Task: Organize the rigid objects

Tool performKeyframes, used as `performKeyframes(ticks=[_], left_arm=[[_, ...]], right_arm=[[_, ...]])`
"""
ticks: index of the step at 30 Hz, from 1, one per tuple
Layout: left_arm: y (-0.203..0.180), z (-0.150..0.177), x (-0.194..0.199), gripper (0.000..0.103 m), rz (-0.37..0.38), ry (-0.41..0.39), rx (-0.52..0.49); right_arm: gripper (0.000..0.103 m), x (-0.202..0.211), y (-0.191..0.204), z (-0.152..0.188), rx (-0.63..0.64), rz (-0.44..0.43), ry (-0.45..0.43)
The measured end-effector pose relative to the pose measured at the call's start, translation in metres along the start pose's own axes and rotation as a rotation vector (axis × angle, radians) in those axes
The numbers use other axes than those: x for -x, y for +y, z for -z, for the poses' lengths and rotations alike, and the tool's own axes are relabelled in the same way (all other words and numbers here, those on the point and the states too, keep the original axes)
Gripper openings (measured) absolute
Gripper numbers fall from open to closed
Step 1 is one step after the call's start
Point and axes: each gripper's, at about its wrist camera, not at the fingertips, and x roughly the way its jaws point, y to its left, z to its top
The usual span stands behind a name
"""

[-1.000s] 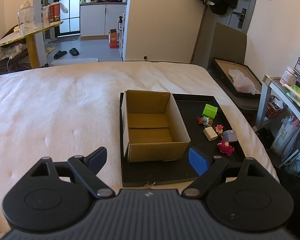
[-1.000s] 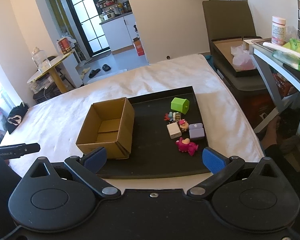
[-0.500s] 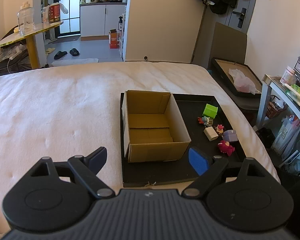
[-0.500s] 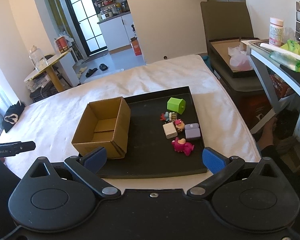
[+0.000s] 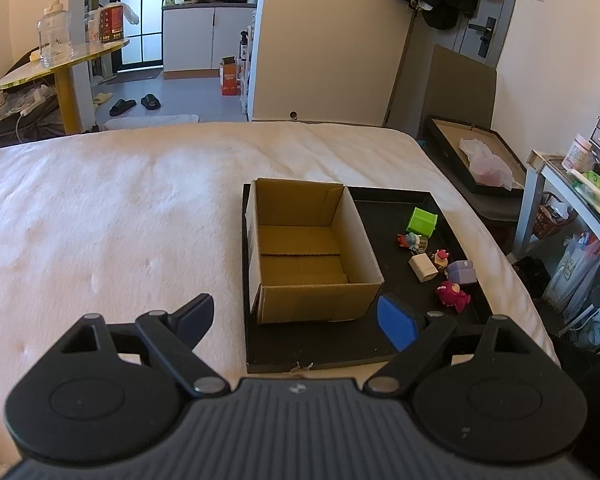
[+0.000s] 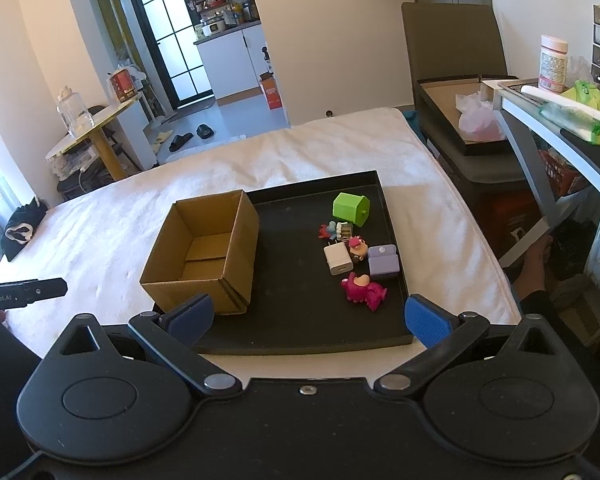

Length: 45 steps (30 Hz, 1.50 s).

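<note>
Right now both grippers are hanging above the near edge of the tray (image 6: 388,216), jaws spread wide and gripping nothing: the left gripper (image 5: 296,318) is facing the box (image 5: 312,248), the right gripper (image 6: 308,316) is looking over the loose items. Everything is sitting on the tray, which is lying on the bed (image 5: 120,208). The box is standing open and bare inside on the tray's left half. To its right, well apart from it, the small things are clustering: a green block (image 6: 351,208) farthest back, a charger (image 6: 338,259), a purple piece (image 6: 383,266) and a pink toy (image 6: 362,286) nearest, with two tiny figures between that are too small to identify. Judging by this, the sorting is only starting, at the approach stage. The next move is probably calling for the right gripper to be dropping onto the pink toy, closing across its body, then carrying it over the box wall.
</note>
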Motion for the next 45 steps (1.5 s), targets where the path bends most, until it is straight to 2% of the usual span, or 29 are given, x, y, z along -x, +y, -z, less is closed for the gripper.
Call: performKeyframes(ticks=[18, 36, 39, 45], left_arm=[[0.001, -0.006, -0.018, 0.088, -0.013, 0.013, -0.004], [0.005, -0.020, -0.075, 0.088, -0.040, 0.068, 0.031], [0.004, -0.018, -0.085, 0.088, -0.059, 0.061, 0.021], [0.007, -0.006, -0.117, 0.088, -0.081, 0.097, 0.075]], right_arm=[[0.103, -0.018, 0.006, -0.005, 0.016, -0.006, 0.029], [0.103, -0.064, -0.005, -0.018, -0.009, 0.040, 0.077], [0.103, -0.072, -0.011, -0.018, -0.028, 0.047, 0.089], [0.103, -0.091, -0.024, -0.016, -0.031, 0.073, 0.121]])
